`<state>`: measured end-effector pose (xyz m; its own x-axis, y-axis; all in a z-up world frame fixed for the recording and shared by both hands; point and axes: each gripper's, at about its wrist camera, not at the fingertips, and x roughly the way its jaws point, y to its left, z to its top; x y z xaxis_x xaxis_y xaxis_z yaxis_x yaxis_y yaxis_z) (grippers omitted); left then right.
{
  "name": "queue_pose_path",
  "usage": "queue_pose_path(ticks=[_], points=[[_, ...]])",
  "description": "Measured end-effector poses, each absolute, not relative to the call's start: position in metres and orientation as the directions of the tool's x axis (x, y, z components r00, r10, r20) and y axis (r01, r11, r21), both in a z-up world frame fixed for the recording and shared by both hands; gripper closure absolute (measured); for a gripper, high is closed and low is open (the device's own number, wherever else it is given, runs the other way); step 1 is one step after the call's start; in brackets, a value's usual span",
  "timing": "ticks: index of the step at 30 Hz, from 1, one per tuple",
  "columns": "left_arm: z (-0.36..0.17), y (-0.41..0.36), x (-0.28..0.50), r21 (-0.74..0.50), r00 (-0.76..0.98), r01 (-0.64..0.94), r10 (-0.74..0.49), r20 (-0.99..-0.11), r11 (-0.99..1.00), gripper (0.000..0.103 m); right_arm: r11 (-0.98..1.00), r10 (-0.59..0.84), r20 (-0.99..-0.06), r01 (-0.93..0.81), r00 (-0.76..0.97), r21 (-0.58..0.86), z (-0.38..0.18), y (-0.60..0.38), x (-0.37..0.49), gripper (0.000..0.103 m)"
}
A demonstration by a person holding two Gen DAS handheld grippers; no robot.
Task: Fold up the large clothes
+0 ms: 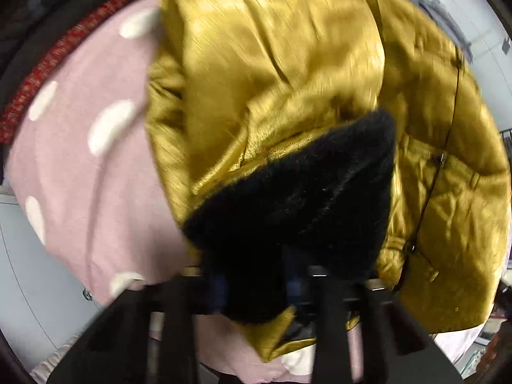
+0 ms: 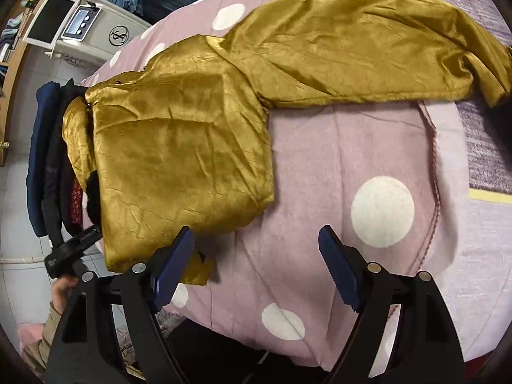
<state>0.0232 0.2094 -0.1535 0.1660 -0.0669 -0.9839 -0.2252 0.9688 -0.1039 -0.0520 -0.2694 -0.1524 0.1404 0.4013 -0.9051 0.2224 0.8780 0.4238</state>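
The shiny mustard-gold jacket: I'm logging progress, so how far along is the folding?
Partly done. The shiny mustard-gold jacket has its body folded into a block on the pink white-dotted blanket. In hand: the left tool is clamped on the jacket's black furry collar. Left: one long sleeve lies stretched out, unfolded; the right tool is open and empty.

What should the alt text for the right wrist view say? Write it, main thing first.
A shiny mustard-gold jacket lies partly folded on a pink bedspread with white dots, one sleeve stretched out to the right. The right gripper hangs open at the jacket's near corner, and the left gripper is at its left edge.
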Motion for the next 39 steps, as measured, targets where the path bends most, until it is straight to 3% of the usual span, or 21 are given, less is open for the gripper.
queue_pose_path(ticks=[6, 10, 13, 15, 16, 17, 18, 19, 20, 22, 25, 27, 32, 39], points=[[-0.08, 0.319, 0.013, 0.059, 0.304, -0.422, 0.203, -0.931, 0.904, 0.09, 0.881, 0.377, -0.914, 0.248, 0.147, 0.403, -0.153, -0.285, -0.063, 0.023], [-0.045, 0.416, 0.008, 0.277, 0.223, -0.612, 0.497, -0.838, 0.741, 0.089, 0.877, 0.381, -0.913, 0.254, 0.147, 0.408, -0.156, -0.283, -0.062, 0.023], [-0.04, 0.47, -0.002, 0.262, 0.138, -0.724, 0.506, -0.851, 0.638, 0.085, 0.88, 0.382, -0.913, 0.245, 0.142, 0.406, -0.159, -0.275, -0.058, 0.023], [-0.047, 0.476, -0.015, 0.244, 0.138, -0.722, 0.48, -0.866, 0.647, 0.072, 0.884, 0.382, -0.914, 0.237, 0.135, 0.404, -0.162, -0.268, -0.055, 0.023], [-0.052, 0.471, -0.018, 0.253, 0.133, -0.705, 0.475, -0.87, 0.662, 0.067, 0.884, 0.382, -0.915, 0.236, 0.134, 0.404, -0.164, -0.265, -0.054, 0.023], [-0.06, 0.466, -0.018, 0.266, 0.131, -0.679, 0.47, -0.873, 0.684, 0.048, 0.884, 0.382, -0.915, 0.237, 0.132, 0.403, -0.166, -0.263, -0.053, 0.023], [-0.07, 0.45, -0.021, 0.286, 0.137, -0.632, 0.467, -0.874, 0.72, 0.021, 0.883, 0.381, -0.915, 0.242, 0.129, 0.402, -0.168, -0.261, -0.052, 0.023], [-0.077, 0.438, -0.023, 0.304, 0.145, -0.595, 0.472, -0.87, 0.744, 0.012, 0.882, 0.38, -0.916, 0.247, 0.127, 0.4, -0.169, -0.26, -0.052, 0.023], [-0.083, 0.422, -0.025, 0.326, 0.157, -0.56, 0.484, -0.861, 0.762, 0.009, 0.879, 0.382, -0.916, 0.257, 0.124, 0.402, -0.17, -0.259, -0.051, 0.023], [-0.097, 0.385, -0.039, 0.356, 0.17, -0.503, 0.494, -0.853, 0.788, 0.009, 0.873, 0.389, -0.913, 0.268, 0.119, 0.407, -0.171, -0.26, -0.051, 0.023], [-0.089, 0.332, -0.044, 0.213, 0.302, -0.406, 0.351, -0.886, 0.889, 0.01, 0.88, 0.376, -0.92, 0.267, 0.113, 0.393, -0.171, -0.258, -0.05, 0.023], [-0.085, 0.28, -0.042, 0.152, 0.36, -0.239, 0.232, -0.904, 0.959, 0.01, 0.878, 0.377, -0.919, 0.273, 0.112, 0.393, -0.17, -0.258, -0.049, 0.023], [-0.114, 0.165, -0.033, 0.171, 0.36, 0.087, 0.129, -0.924, 0.981, 0.014, 0.877, 0.382, -0.917, 0.269, 0.114, 0.398, -0.167, -0.258, -0.05, 0.023], [-0.189, 0.072, -0.022, 0.31, 0.282, 0.323, 0.221, -0.934, 0.894, 0.021, 0.878, 0.379, -0.919, 0.272, 0.109, 0.394, -0.164, -0.266, -0.064, 0.023]])
